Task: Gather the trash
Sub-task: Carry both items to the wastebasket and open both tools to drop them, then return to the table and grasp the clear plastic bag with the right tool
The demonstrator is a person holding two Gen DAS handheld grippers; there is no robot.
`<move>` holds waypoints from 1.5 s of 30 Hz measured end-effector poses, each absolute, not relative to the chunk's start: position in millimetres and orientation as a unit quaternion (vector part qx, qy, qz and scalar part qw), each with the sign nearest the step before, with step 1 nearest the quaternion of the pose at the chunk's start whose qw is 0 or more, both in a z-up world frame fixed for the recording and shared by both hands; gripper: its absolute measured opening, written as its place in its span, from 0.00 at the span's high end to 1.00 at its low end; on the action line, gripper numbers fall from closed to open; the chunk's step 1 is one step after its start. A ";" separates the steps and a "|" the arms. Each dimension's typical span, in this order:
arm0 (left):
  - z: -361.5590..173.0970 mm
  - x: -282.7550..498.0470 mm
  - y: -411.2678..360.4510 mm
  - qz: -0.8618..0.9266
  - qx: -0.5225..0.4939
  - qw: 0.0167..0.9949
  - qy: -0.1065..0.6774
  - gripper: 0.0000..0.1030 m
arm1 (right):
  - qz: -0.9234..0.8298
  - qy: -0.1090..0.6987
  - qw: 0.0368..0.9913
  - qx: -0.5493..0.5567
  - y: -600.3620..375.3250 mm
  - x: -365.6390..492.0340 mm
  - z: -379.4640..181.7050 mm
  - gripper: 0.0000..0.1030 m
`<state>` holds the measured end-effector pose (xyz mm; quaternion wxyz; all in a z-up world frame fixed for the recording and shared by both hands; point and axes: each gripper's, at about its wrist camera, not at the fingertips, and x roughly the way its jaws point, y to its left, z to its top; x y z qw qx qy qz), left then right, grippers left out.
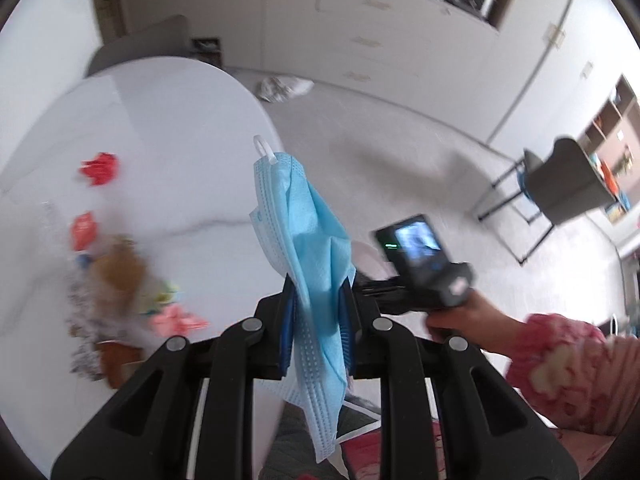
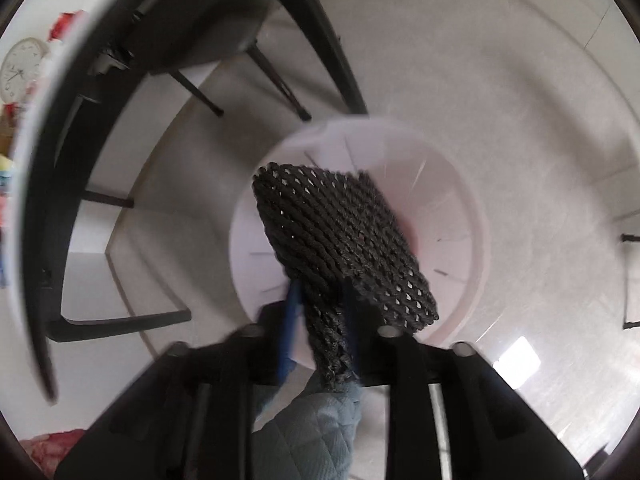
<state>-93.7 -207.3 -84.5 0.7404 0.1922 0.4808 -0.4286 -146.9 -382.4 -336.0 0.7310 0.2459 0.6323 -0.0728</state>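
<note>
In the left wrist view, the left tongs are clamped on a light blue pleated disposable face mask. The mask is folded and crumpled, with its long axis running near to far along the fingers. Its far end sticks up past the blue finger pads and ends in a white ear loop, while its near end hangs down between the black arms of the tool. To the left lies a round white marble-look bench. On it sit blurred scraps: a crumpled red paper piece at the far side, a red wrapper nearer, a brown crumpled lump, and a pink wrapper close to the tool. To the right, the person's right hand, in a pink patterned sleeve, grips the other tool, with its small lit camera screen facing this way. A grey chair with black legs stands far right on the pale floor, and a crumpled white bag lies on the floor beyond the bench.

In the right wrist view, the right tongs are closed on a black woven mesh square pad. The pad is pinched at one corner and fans out away from the fingers, tilted toward the right. Directly below it is a round white plastic bin, its open mouth facing up. The pad hangs over this opening. Black chair legs stand at the far left.
</note>
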 end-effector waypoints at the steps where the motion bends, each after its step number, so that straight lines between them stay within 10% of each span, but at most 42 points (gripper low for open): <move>1: -91.7 -97.4 -217.9 -0.431 0.197 0.733 0.488 0.82 | -0.071 0.642 0.724 0.245 -382.0 -146.0 -346.0 0.49; 7: -141.7 -106.4 -269.0 -0.429 0.220 0.699 0.528 0.82 | -0.093 0.621 0.738 0.246 -406.2 -174.7 -325.2 0.19; 13: -199.2 -108.2 -306.4 -0.414 0.241 0.678 0.558 0.81 | -0.157 0.586 0.755 0.251 -449.5 -212.4 -284.2 0.12; 18: -238.9 -109.2 -319.8 -0.386 0.257 0.669 0.581 0.46 | -0.187 0.569 0.756 0.264 -470.0 -231.1 -273.2 0.11; 25: -247.7 -106.9 -316.6 -0.372 0.262 0.675 0.581 0.24 | -0.194 0.559 0.755 0.281 -471.2 -230.3 -272.6 0.11; 45: 4.0 -54.5 -150.6 -0.290 0.131 0.849 0.421 0.07 | -0.099 0.414 0.889 0.169 -379.9 -151.0 -73.7 0.03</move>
